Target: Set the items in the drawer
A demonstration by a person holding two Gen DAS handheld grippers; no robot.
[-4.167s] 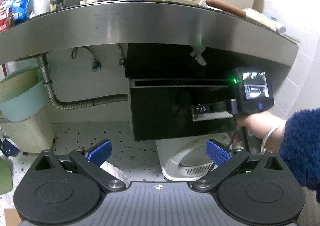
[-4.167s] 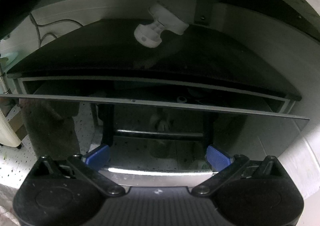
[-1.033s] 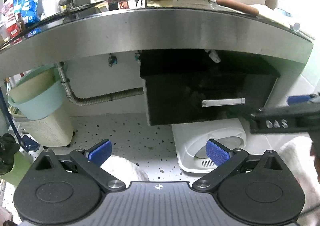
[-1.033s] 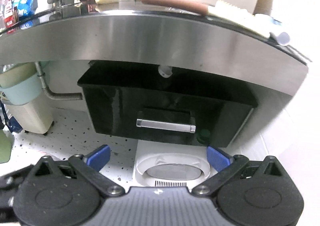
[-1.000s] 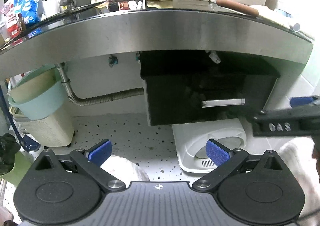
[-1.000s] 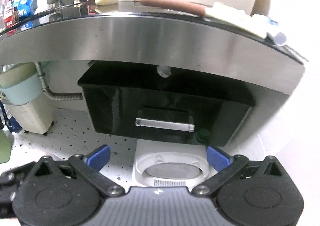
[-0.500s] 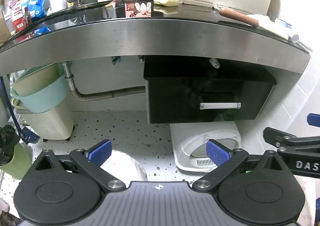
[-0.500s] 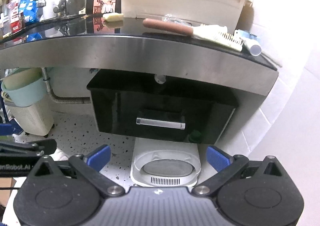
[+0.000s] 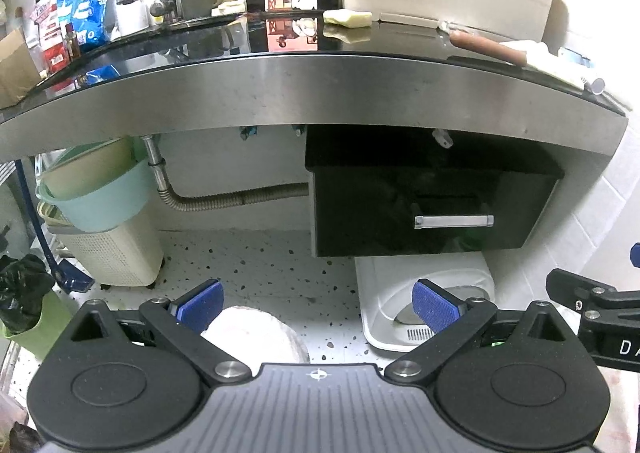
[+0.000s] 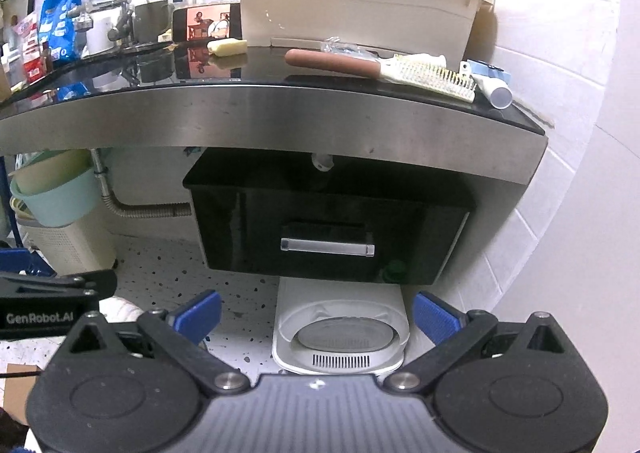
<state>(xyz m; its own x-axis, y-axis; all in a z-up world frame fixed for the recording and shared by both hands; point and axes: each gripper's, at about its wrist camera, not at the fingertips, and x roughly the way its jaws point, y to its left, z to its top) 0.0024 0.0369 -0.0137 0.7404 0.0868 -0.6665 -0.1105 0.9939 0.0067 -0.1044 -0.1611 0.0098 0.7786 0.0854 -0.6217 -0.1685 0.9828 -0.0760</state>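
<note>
A long counter (image 10: 280,121) with a brushed steel front edge spans the scene. Under its right half hangs a glossy black drawer (image 10: 328,229), fully closed, with a silver bar handle (image 10: 327,246). On the speckled floor below it sits a white appliance (image 10: 340,337). On the countertop, far right, lie a hairbrush (image 10: 384,71) with a brown handle and a white tube (image 10: 494,89); a bar of soap (image 10: 226,47) lies further left. The left gripper (image 9: 318,303) and right gripper (image 10: 316,313) both hang near the viewer, well apart from the drawer, blue pads spread wide, holding nothing.
</note>
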